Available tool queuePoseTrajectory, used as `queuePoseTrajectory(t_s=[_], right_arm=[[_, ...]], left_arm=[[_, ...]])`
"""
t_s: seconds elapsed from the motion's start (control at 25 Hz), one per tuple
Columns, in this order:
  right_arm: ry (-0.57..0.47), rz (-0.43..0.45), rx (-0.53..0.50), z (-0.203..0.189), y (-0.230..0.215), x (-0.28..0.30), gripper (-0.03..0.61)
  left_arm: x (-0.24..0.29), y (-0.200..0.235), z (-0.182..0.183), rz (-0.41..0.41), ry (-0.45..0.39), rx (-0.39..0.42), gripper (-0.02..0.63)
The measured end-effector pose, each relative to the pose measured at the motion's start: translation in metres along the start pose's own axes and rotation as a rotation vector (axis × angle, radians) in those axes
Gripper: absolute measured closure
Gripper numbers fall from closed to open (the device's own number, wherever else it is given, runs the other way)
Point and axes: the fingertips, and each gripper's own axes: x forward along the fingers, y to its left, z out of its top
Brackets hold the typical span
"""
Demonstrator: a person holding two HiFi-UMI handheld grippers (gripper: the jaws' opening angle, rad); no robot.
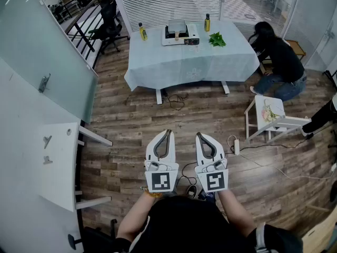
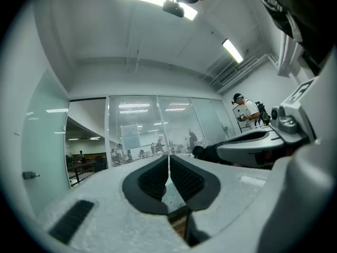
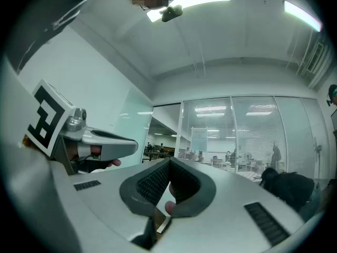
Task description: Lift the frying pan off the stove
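The frying pan (image 1: 177, 27) sits on a white portable stove (image 1: 180, 38) on the far table (image 1: 158, 65), which wears a pale blue cloth. Both grippers are held close to my body over the wooden floor, well short of that table. My left gripper (image 1: 168, 132) is shut with nothing between its pads. My right gripper (image 1: 199, 135) is shut and empty too. In the left gripper view the left gripper (image 2: 169, 160) points up towards the glass wall; in the right gripper view the right gripper (image 3: 169, 165) does the same.
Two yellow bottles (image 1: 142, 32) (image 1: 207, 22) and a bunch of greens (image 1: 217, 39) share the table. A person (image 1: 281, 59) crouches at its right end. A small white stool (image 1: 268, 115) and a power strip (image 1: 236, 146) lie on the floor to the right; a white shelf (image 1: 58, 162) stands left.
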Motion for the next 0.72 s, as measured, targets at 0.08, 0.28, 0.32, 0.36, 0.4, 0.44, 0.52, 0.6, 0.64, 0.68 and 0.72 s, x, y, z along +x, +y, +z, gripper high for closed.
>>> queuePoseTrajectory(t_s=[0.08,0.28,0.32,0.36,0.4,0.44,0.52,0.6,0.64,0.68,0.72], right_arm=[[0.001,0.034,0.02,-0.003,0.007,0.007,0.588],[0.045,0.026,-0.021,-0.011,0.012,0.035,0.588],[0.048,0.02,-0.034,-0.011,0.013,0.043,0.588],[0.051,0.016,-0.046,-0.011,0.014,0.051,0.588],[0.055,0.01,-0.057,-0.01,0.015,0.059,0.588],[0.058,0.003,-0.064,-0.009,0.016,0.068,0.588],[0.064,-0.015,-0.071,-0.008,0.017,0.087,0.588],[0.063,-0.039,-0.077,-0.004,0.018,0.105,0.588],[0.067,-0.052,-0.079,-0.004,0.017,0.113,0.588],[0.074,-0.064,-0.08,-0.004,0.017,0.122,0.588],[0.079,-0.073,-0.083,-0.004,0.017,0.13,0.588]], left_arm=[[0.003,0.007,-0.004,-0.006,-0.003,-0.011,0.589],[0.019,0.029,-0.014,-0.013,-0.018,-0.051,0.589],[0.024,0.035,-0.014,-0.017,-0.025,-0.054,0.589],[0.029,0.041,-0.015,-0.022,-0.029,-0.056,0.589],[0.035,0.048,-0.017,-0.027,-0.033,-0.06,0.589],[0.04,0.054,-0.018,-0.033,-0.039,-0.068,0.589],[0.049,0.071,-0.021,-0.043,-0.051,-0.084,0.589],[0.06,0.089,-0.022,-0.05,-0.061,-0.094,0.589],[0.065,0.098,-0.022,-0.055,-0.066,-0.1,0.589],[0.07,0.107,-0.023,-0.059,-0.069,-0.107,0.589],[0.074,0.116,-0.024,-0.064,-0.07,-0.111,0.589]])
